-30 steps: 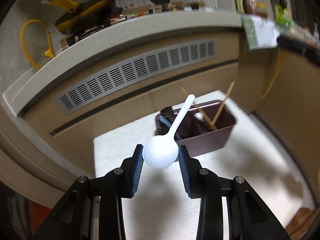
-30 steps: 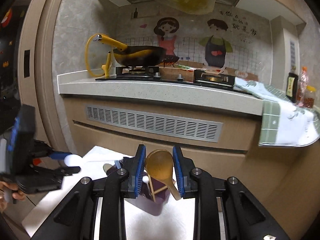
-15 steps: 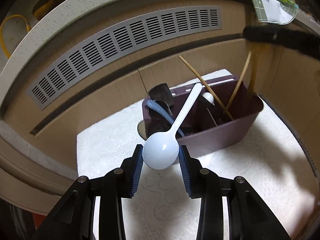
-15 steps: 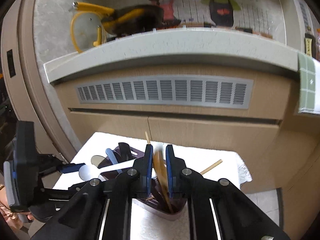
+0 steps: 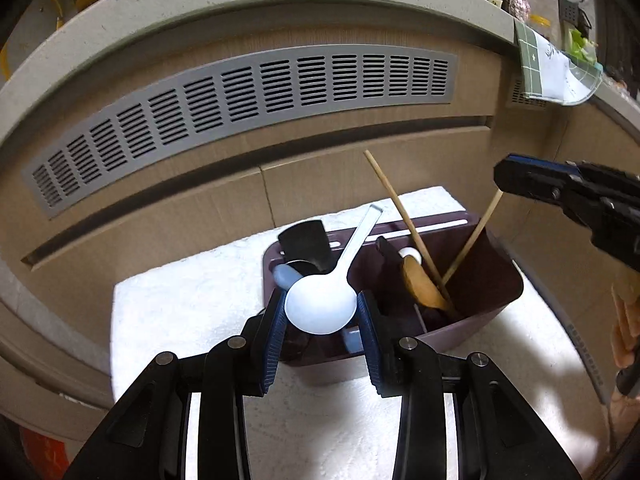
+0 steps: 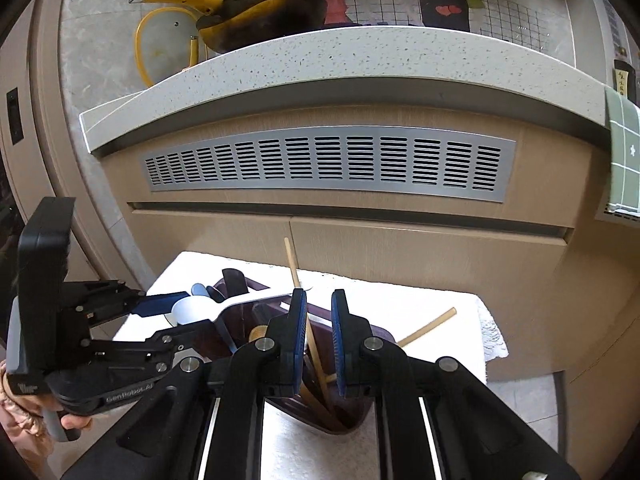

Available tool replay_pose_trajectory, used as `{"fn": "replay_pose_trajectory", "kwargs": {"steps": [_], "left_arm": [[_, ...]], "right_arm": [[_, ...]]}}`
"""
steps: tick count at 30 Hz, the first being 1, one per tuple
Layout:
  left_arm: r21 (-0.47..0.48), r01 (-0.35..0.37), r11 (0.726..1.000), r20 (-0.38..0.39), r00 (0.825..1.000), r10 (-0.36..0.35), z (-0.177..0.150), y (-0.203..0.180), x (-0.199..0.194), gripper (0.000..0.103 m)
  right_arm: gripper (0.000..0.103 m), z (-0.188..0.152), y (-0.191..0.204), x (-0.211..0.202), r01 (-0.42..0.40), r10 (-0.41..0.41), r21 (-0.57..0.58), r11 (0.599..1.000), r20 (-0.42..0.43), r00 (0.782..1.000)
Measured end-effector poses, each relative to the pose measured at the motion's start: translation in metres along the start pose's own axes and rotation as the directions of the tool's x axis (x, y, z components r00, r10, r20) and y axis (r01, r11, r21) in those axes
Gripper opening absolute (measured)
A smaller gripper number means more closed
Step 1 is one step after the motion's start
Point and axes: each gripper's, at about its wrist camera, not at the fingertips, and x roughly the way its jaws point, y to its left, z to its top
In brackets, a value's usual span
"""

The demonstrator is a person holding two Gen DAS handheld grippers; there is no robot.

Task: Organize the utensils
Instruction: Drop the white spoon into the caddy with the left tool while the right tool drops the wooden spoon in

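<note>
My left gripper (image 5: 322,312) is shut on the bowl of a white plastic spoon (image 5: 320,306), whose handle points up and away over the dark purple utensil bin (image 5: 484,316). The right wrist view shows that same white spoon (image 6: 192,308) at the bin's left end. A wooden spoon (image 5: 422,286) rests inside the bin beside two leaning chopsticks (image 5: 400,208). My right gripper (image 6: 319,312) hovers over the bin's right half. Its pads stand a narrow gap apart and grip nothing; one chopstick (image 6: 314,346) shows through the gap. From the left wrist view, the right gripper (image 5: 506,180) enters at the right.
The bin sits on a white cloth (image 5: 180,312) over a small table against a cabinet front with a grey vent grille (image 5: 240,112). A black spatula (image 5: 304,244) and a blue utensil (image 5: 282,274) fill the bin's left section. A hand (image 6: 72,424) grips the left tool.
Both grippers came down toward the bin. The wooden spoon left my right jaws and now lies in the bin, and those jaws narrowed. The left keeps its hold on the white spoon.
</note>
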Motion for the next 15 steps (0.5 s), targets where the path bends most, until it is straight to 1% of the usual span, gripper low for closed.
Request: {"fn": "replay_pose_trajectory", "kwargs": {"steps": [3,6,7,8,10,12,13,15], "left_arm": [[-0.013,0.029,1.0,-0.008,1.0,-0.029,0.001,-0.001,0.01,0.038],[-0.028,0.045,0.999,-0.009,0.999,-0.045,-0.001,-0.002,0.015,0.041],[-0.031,0.051,0.998,-0.004,0.999,-0.051,-0.002,-0.001,0.014,0.045],[-0.039,0.057,0.998,0.007,0.998,-0.057,-0.004,0.0,0.011,0.05],[-0.056,0.063,0.996,0.028,0.998,-0.062,-0.008,0.002,0.004,0.056],[-0.08,0.058,0.995,0.053,0.997,-0.054,-0.015,0.005,-0.006,0.061],[-0.102,0.049,0.994,0.069,0.997,-0.042,-0.021,0.008,-0.012,0.061],[-0.148,0.057,0.987,0.096,0.994,-0.043,-0.032,0.012,-0.024,0.061]], "right_arm": [[0.012,-0.006,0.001,-0.001,0.013,-0.013,-0.017,1.0,-0.004,1.0],[0.015,-0.011,0.001,-0.001,0.014,-0.015,-0.024,1.0,-0.022,1.0],[0.019,-0.013,0.0,-0.003,0.013,-0.014,-0.023,1.0,-0.026,1.0],[0.028,-0.015,-0.001,-0.004,0.01,-0.011,-0.02,1.0,-0.028,1.0],[0.038,-0.02,-0.004,-0.008,0.009,-0.01,-0.007,1.0,-0.025,1.0],[0.039,-0.025,-0.005,-0.01,0.012,-0.012,0.001,1.0,-0.031,0.999],[0.039,-0.028,-0.005,-0.011,0.013,-0.012,0.006,1.0,-0.037,0.999],[0.039,-0.037,-0.005,-0.015,0.014,-0.013,0.02,1.0,-0.047,0.999]]}}
